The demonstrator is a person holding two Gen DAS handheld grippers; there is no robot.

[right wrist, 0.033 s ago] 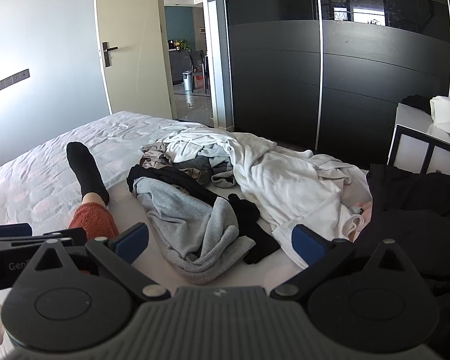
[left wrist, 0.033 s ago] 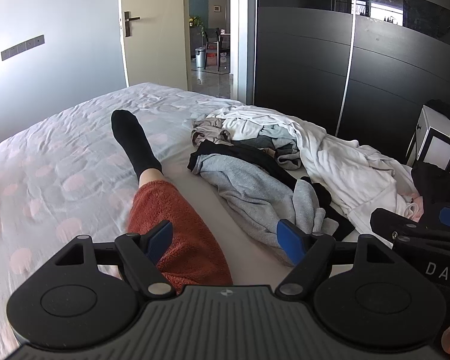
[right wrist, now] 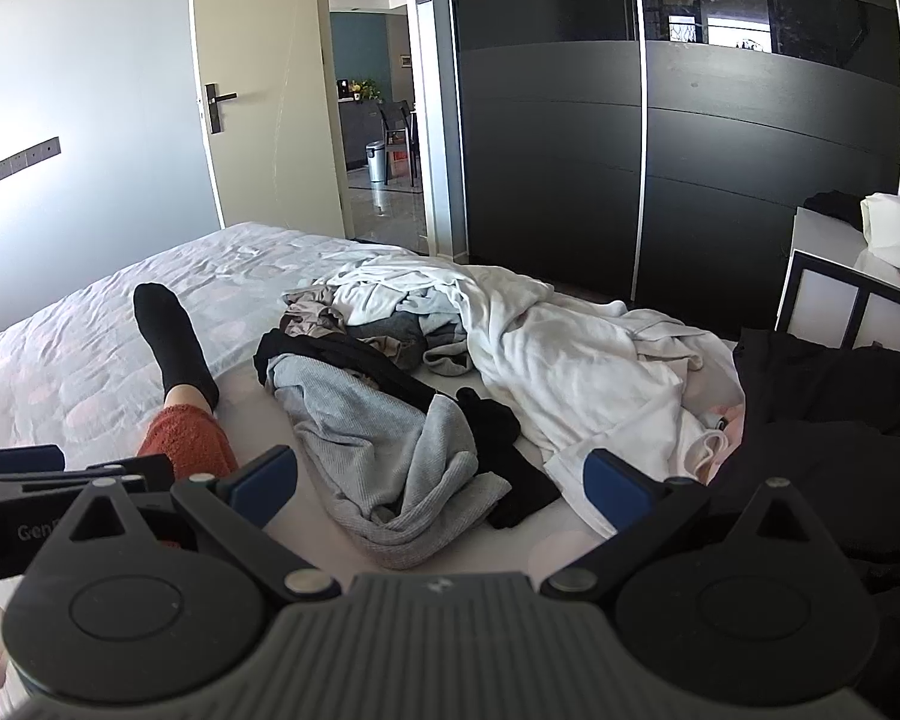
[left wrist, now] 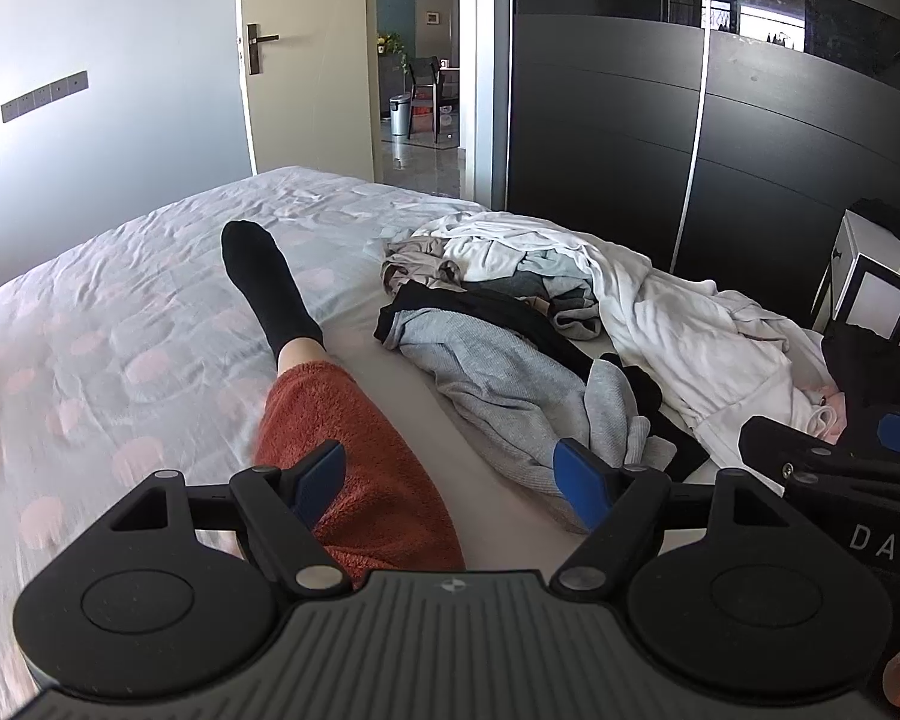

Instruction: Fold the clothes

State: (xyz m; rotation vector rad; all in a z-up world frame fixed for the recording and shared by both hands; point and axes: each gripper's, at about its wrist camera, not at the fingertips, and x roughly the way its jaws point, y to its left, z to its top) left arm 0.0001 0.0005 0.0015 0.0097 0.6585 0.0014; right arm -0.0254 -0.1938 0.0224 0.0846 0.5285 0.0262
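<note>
Left tool (left wrist: pixel 453 477): blue-padded fingers spread wide, holding nothing, at the bottom centre of the left wrist frame above a leg in a fuzzy rust-red trouser leg (left wrist: pixel 354 468) and a black sock (left wrist: pixel 267 288). Right tool (right wrist: pixel 441 483): fingers likewise wide apart and empty, bottom centre of the right wrist frame. The unfolded heap of mixed clothes (right wrist: pixel 426 372) lies mid-frame on the bed with the pale dotted bedspread (right wrist: pixel 72 360). In it, a crumpled grey knit garment (right wrist: pixel 390 456) lies nearest the right tool, with a black garment (right wrist: pixel 498 450) touching it and a large white garment (right wrist: pixel 582 360) to the right. A dark sliding wardrobe (right wrist: pixel 660 138) fills the upper right.
</note>
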